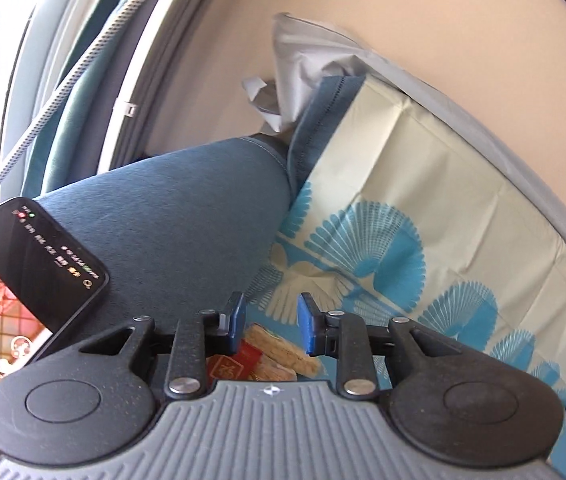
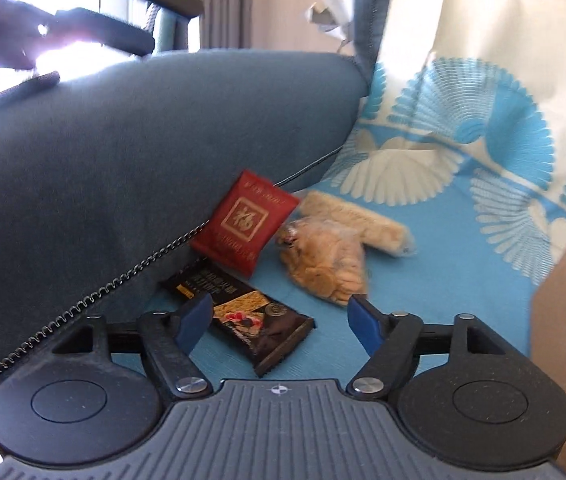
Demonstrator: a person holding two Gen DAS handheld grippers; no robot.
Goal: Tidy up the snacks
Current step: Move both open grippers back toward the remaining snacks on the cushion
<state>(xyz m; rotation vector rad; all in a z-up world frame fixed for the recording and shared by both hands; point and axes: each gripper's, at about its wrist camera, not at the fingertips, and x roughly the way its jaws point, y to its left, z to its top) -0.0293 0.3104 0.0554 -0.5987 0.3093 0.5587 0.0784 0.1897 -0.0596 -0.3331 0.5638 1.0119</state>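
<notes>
Four wrapped snacks lie on a blue fan-patterned cloth (image 2: 423,280) beside a dark blue cushion (image 2: 123,152).

At centre of the right wrist view, the red packet (image 2: 245,222) bears the gold character 福; the black wrapper's (image 2: 243,318) print is too blurred to read. A clear biscuit bag (image 2: 325,264) touches a pale bar (image 2: 357,222). The right gripper (image 2: 279,320) is wide open and empty; the left gripper (image 1: 269,322) is half open and grips nothing. A lit phone (image 1: 23,280) sits at lower left.

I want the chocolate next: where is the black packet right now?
In the right wrist view, the black packet lies on the blue cloth, between the open right gripper fingers, just below the red packet.
</notes>
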